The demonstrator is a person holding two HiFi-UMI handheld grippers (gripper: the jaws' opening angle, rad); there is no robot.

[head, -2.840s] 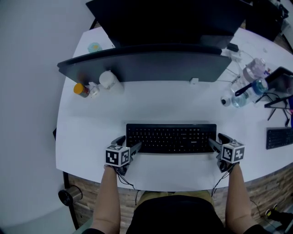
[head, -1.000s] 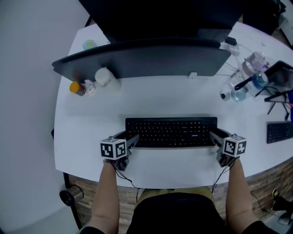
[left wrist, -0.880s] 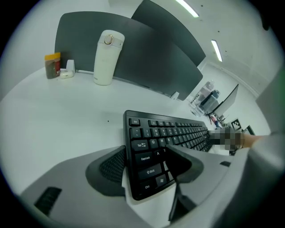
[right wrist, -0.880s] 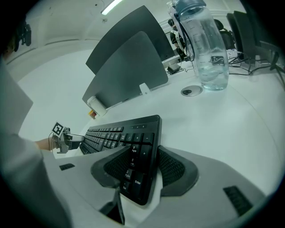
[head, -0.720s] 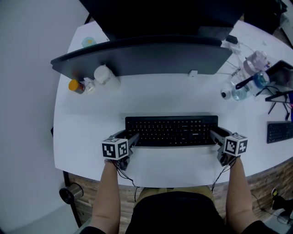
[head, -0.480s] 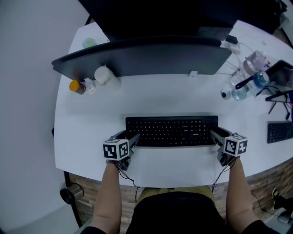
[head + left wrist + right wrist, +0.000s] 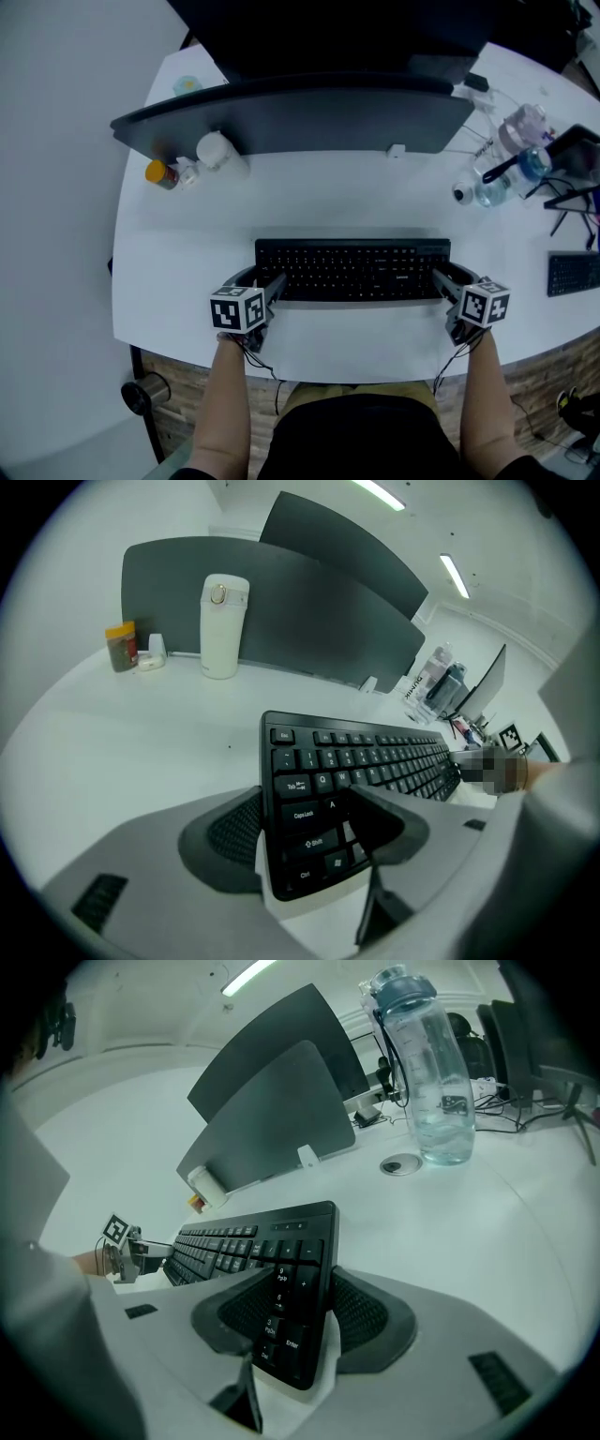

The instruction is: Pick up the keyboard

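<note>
head view: a flat black rectangular keyboard [image 7: 352, 270] is near the front edge of the smooth, rounded white worktop [image 7: 328, 202]. left gripper view: the left gripper [image 7: 307, 806] has its ribbed jaws clamped on the keyboard's left end (shift-key side). right gripper view: the right gripper [image 7: 305, 1286] has its jaws clamped on the numpad end.

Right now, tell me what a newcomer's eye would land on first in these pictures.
The black keyboard at the near middle of the white desk stands out first, its two ends clamped in the left claw and the right claw. Behind it a dark panel spans the desk, with a white flask near its left end and a clear water bottle off to the right.
</note>
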